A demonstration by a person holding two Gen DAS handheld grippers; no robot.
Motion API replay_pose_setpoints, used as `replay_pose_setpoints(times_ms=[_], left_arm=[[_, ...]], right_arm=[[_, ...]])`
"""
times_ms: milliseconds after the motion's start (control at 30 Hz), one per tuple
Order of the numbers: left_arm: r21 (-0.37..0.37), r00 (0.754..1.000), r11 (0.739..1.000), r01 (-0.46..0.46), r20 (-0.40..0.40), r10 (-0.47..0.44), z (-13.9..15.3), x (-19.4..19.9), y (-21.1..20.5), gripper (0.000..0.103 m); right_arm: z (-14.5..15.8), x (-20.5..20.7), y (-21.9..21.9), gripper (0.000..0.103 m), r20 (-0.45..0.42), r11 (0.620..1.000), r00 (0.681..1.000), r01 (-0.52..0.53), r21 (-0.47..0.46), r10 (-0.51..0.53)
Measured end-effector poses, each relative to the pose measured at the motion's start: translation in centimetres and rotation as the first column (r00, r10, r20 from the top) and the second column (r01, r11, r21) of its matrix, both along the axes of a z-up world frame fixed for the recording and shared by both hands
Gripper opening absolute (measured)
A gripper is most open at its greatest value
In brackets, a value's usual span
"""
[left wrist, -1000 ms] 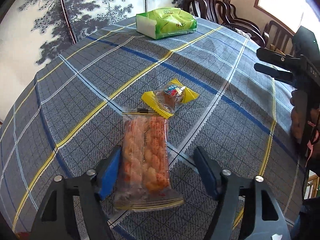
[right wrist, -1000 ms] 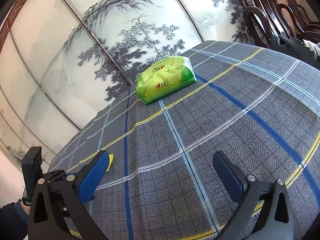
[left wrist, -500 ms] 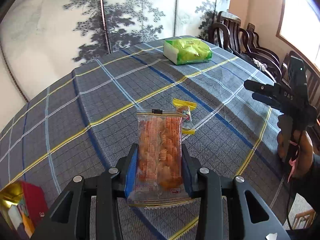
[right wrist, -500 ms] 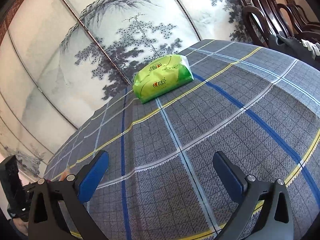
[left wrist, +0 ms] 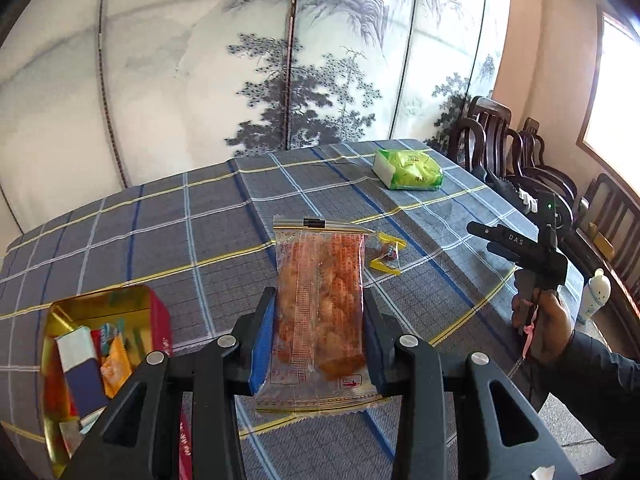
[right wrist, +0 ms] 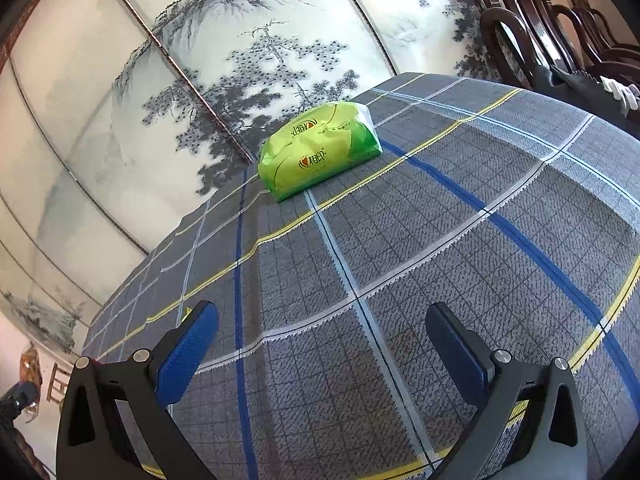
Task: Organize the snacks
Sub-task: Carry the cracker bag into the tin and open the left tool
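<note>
My left gripper (left wrist: 318, 334) is shut on a long clear packet of orange-brown snacks (left wrist: 320, 304), held in the air above the checked tablecloth (left wrist: 208, 236). An open gold-and-red tin (left wrist: 100, 344) with several snack packets inside sits low at the left. A small yellow-edged snack packet (left wrist: 387, 257) lies on the cloth beyond the held packet. My right gripper (right wrist: 322, 344) hovers open over bare cloth (right wrist: 360, 264) with nothing between its blue pads; it also shows at the right of the left wrist view, held by a hand (left wrist: 540, 320).
A green tissue pack (left wrist: 410, 170) (right wrist: 320, 148) lies at the table's far side, near a painted folding screen (left wrist: 280, 60). Dark wooden chairs (left wrist: 512, 152) line the right edge. A small white bottle (left wrist: 596, 292) stands beyond the right gripper.
My left gripper closed on the long snack packet, lifted it off the cloth and swung left, bringing the open tin into view. The right gripper stayed put.
</note>
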State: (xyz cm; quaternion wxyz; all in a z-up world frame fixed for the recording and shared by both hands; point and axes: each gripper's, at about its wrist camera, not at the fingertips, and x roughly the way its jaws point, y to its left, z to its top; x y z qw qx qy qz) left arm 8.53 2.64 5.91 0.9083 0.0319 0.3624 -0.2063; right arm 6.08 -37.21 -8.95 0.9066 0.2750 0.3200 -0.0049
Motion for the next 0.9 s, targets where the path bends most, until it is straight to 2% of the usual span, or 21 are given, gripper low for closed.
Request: replay_pose_setpoints(times_ms=[67,267,367,467,700,900], left_arm=[[-0.002,0.999,0.999,-0.04,0.016,0.04,0.7,-1.1,1.8,0.035],[0.066,0.982,0.981,-0.184,0.052,0.181,1.2,-3.1,6.4,0.035],[0.105,0.964,0.958,-0.265,0.061,0.26,0.7,-3.5,8.6,0.035],[0.161,0.939,0.925,-0.345,0.074,0.337,-0.4,-3.6,10.5,0.035],[0.248,0.913,0.879,-0.409,0.1,0.396,-2.1,-3.7,12.5,0.035],[0.268,0.904,0.864,-0.426,0.102,0.415,-2.6,-3.7,13.0,0.035]], right_arm=[[-0.1,0.0,0.0,0.103,0.001,1.0,1.0,0.0,0.0,0.0],[-0.1,0.1,0.1,0.103,-0.003,1.0,1.0,-0.005,-0.003,0.005],[0.0,0.1,0.1,0.103,-0.004,1.0,1.0,-0.005,-0.003,0.005],[0.0,0.2,0.2,0.103,-0.008,1.0,1.0,-0.007,-0.004,0.007],[0.0,0.3,0.3,0.103,-0.014,1.0,1.0,-0.013,-0.007,0.013],[0.0,0.3,0.3,0.103,-0.014,1.0,1.0,-0.014,-0.006,0.014]])
